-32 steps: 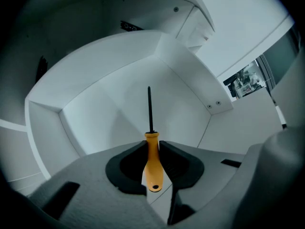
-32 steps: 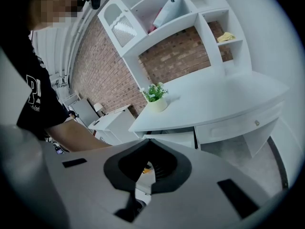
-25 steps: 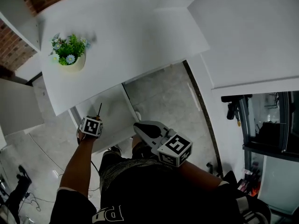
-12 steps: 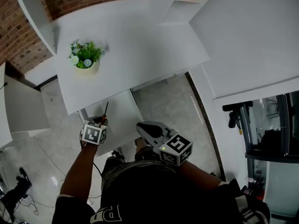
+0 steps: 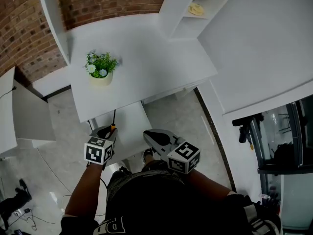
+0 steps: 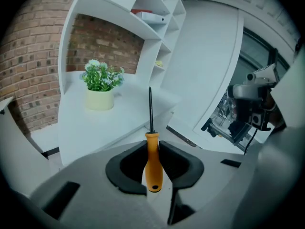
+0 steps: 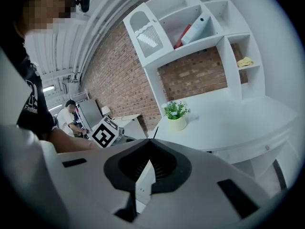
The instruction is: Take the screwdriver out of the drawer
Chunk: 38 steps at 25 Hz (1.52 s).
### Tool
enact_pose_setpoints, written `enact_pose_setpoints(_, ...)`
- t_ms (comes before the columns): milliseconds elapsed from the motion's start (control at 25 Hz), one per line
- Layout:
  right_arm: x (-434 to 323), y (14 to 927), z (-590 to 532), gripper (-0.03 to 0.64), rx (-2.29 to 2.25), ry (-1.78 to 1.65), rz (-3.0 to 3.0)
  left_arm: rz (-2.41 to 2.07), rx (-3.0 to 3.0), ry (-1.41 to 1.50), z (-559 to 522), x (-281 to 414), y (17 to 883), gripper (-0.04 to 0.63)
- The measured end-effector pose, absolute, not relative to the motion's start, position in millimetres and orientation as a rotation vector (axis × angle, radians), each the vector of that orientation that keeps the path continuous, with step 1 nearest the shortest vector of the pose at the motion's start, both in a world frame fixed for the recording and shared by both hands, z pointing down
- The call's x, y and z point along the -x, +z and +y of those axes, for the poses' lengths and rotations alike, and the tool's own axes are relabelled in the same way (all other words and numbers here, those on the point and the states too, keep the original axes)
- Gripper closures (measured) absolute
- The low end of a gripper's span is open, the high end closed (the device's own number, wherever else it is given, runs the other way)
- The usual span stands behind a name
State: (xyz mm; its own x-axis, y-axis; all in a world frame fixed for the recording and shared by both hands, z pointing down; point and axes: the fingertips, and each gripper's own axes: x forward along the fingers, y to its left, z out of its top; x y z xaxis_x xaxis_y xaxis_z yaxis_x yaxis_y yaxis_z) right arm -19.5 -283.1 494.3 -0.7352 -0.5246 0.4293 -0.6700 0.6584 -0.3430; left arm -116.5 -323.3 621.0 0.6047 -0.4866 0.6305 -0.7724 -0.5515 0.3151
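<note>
Screwdriver is pinched by its orange handle in the left gripper, shaft aimed at the white desk, apparently clear of the open drawer under that desk, while the right gripper, jaws together and empty, hangs idle nearby.

The white counter carries one item: a potted plant, upright on its left part, near the brick wall. A white drawer projects from the counter's near edge. A shelf at the far right holds a yellow object.
</note>
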Motion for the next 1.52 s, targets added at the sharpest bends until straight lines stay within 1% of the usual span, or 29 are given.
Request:
enact_pose_setpoints(760,72,458,-258,0.612,-0.940,0.557,-2.684,-1.103,-2.359,0.293,-266,172,495,0.505)
enact_pose_setpoints(1160,85,440,-244,0.612,-0.953,0.483,-2.713,-1.096,-2.407,0.189,-236,186,456,0.505)
enact_pose_setpoints(1520,74,417,-246,0.612,-0.968,0.426,-2.744,-1.087,-2.466,0.168,-216,182,432,0.505)
